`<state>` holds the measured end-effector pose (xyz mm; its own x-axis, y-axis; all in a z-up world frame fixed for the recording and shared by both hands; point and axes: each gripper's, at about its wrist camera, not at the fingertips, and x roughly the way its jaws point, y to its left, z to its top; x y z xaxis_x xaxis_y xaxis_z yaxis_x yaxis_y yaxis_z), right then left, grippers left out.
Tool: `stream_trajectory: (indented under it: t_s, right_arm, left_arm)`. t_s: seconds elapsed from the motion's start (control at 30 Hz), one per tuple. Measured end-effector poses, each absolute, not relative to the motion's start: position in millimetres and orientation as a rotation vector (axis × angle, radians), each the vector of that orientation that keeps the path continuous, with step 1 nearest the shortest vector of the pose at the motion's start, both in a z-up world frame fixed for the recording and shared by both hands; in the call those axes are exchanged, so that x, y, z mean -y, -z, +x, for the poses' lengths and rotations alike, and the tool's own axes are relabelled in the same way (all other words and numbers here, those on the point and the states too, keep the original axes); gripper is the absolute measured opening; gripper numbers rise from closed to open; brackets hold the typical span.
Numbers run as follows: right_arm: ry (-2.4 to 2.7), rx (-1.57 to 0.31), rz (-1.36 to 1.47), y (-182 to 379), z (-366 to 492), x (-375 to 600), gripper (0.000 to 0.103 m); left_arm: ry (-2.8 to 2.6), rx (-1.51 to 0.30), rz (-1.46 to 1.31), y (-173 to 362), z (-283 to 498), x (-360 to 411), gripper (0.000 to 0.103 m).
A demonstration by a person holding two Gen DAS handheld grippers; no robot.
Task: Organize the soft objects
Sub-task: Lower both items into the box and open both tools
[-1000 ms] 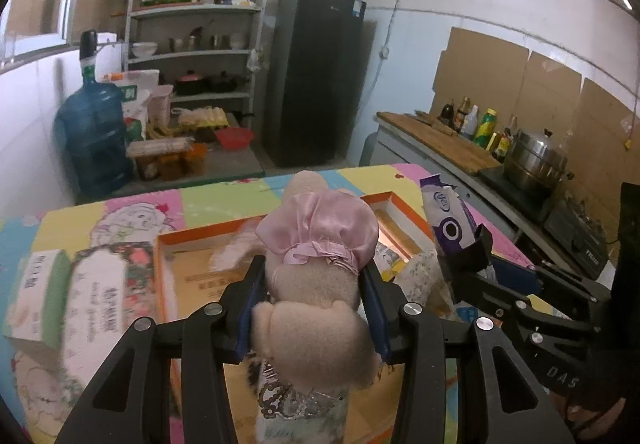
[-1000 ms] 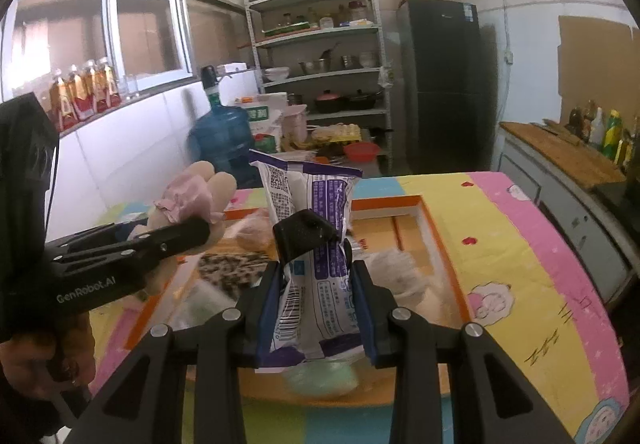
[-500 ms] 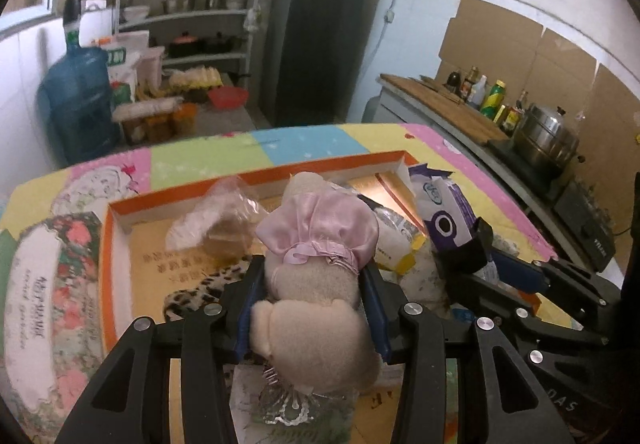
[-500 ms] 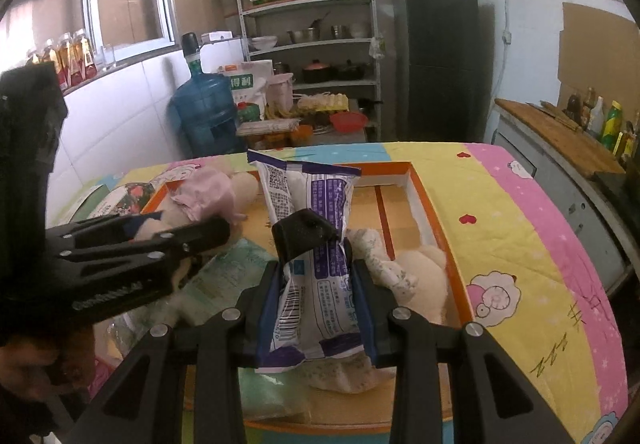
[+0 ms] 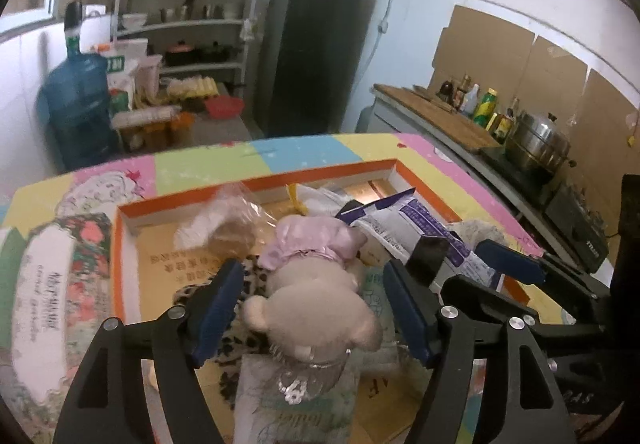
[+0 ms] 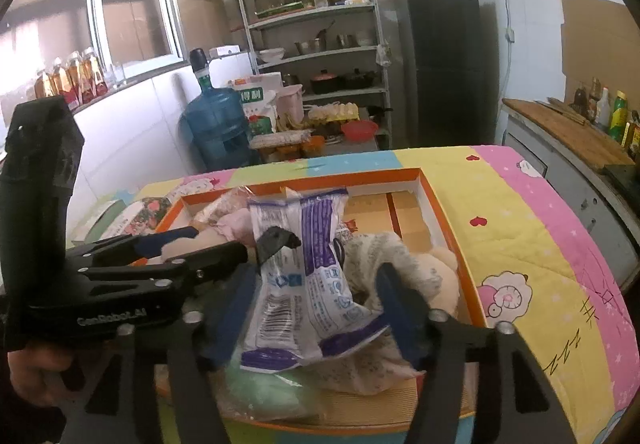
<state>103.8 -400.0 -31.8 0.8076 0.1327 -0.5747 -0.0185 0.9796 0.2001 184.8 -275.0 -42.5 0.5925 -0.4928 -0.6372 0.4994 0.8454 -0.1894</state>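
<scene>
We've just been opening both grippers over the orange-rimmed cardboard box (image 5: 256, 186), so the left gripper (image 5: 316, 308) fingers now stand clear of the beige plush bear in a pink satin cap (image 5: 316, 284) between them, and the right gripper (image 6: 316, 308) fingers are clear of the purple-and-white plastic snack bag (image 6: 304, 284) too — let's back straight out without snagging either.

A blue water jug (image 6: 216, 128) stands on the floor beside a metal shelf rack (image 6: 316, 28) of pots and jars; a dark fridge (image 6: 444, 60) stands right of it; sauce bottles (image 5: 476, 106) and a steel pot (image 5: 538, 142) sit along the kitchen surface (image 5: 440, 112).
</scene>
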Motion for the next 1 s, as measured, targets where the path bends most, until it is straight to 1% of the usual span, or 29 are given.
stream_trajectory:
  t_s: [0.47, 1.0]
  right_arm:
    - [-0.076, -0.577, 0.208, 16, 86, 393, 0.065]
    - [-0.123, -0.546, 0.163, -6, 59, 349, 0.065]
  left_arm:
    - [0.547, -0.668, 0.014, 18, 154, 247, 0.074]
    - [0.451, -0.571, 0.007, -9, 107, 188, 0.074]
